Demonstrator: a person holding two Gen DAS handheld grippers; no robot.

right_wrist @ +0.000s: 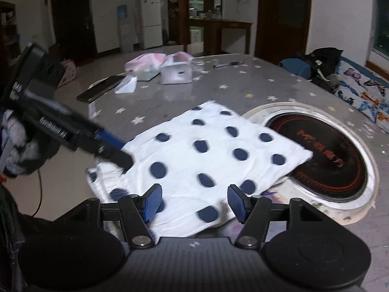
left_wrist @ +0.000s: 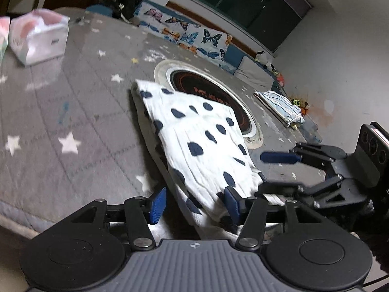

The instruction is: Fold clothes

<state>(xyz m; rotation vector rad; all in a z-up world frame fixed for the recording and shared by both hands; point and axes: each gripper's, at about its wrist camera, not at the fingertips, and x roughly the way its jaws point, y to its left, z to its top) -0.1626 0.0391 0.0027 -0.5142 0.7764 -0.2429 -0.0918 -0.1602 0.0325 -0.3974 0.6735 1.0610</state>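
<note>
A folded white cloth with dark blue dots (left_wrist: 201,146) lies on the grey star-patterned table cover (left_wrist: 60,112), its far part over the round black cooktop (left_wrist: 218,97). My left gripper (left_wrist: 194,205) is open with its blue pads on either side of the cloth's near edge. My right gripper (right_wrist: 193,203) is open over the near edge of the same cloth (right_wrist: 206,150). In the left wrist view the right gripper (left_wrist: 272,170) shows at the right, jaws apart beside the cloth. In the right wrist view the left gripper (right_wrist: 114,153) reaches the cloth's left corner.
White and pink tissue packs (right_wrist: 170,69) and a dark flat device (right_wrist: 102,87) lie at the far side of the table. A folded striped cloth (left_wrist: 279,104) lies at the table's edge. A butterfly-print cushion bench (left_wrist: 189,34) runs along the wall.
</note>
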